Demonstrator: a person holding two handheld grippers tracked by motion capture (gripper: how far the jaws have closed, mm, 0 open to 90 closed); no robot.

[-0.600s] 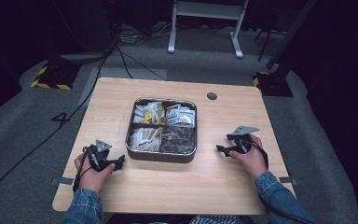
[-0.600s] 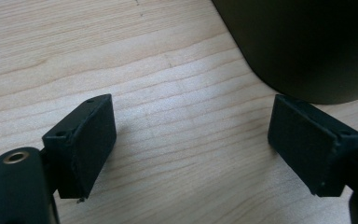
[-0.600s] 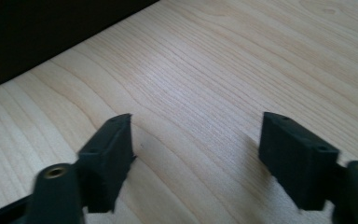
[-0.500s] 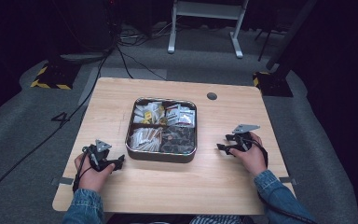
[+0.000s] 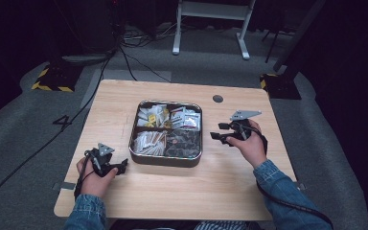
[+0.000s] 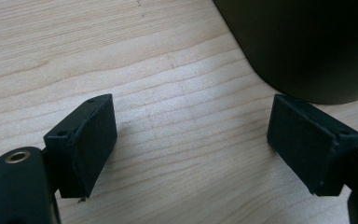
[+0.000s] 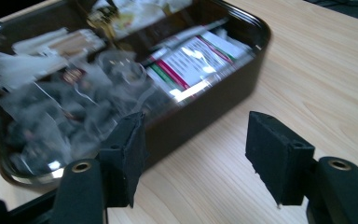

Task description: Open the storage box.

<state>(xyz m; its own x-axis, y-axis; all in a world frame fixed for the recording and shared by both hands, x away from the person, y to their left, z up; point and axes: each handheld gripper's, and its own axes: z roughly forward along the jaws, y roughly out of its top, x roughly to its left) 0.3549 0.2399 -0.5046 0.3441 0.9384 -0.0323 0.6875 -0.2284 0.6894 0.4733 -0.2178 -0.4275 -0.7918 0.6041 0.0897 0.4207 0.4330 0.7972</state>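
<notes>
Right tongs (image 5: pixel 219 132) seemingly edged closer to tin (image 5: pixel 140 158) on wooden table (image 5: pixel 182 191).

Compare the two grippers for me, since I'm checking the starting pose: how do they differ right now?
The left gripper sits low near the table's front edge, by the tin's near left corner; the right gripper sits farther back, beside the tin's right wall. The left gripper's own view looks at bare wood and the tin's outer wall; the right gripper's looks into the tin at the packets. Both are open and empty.
</notes>
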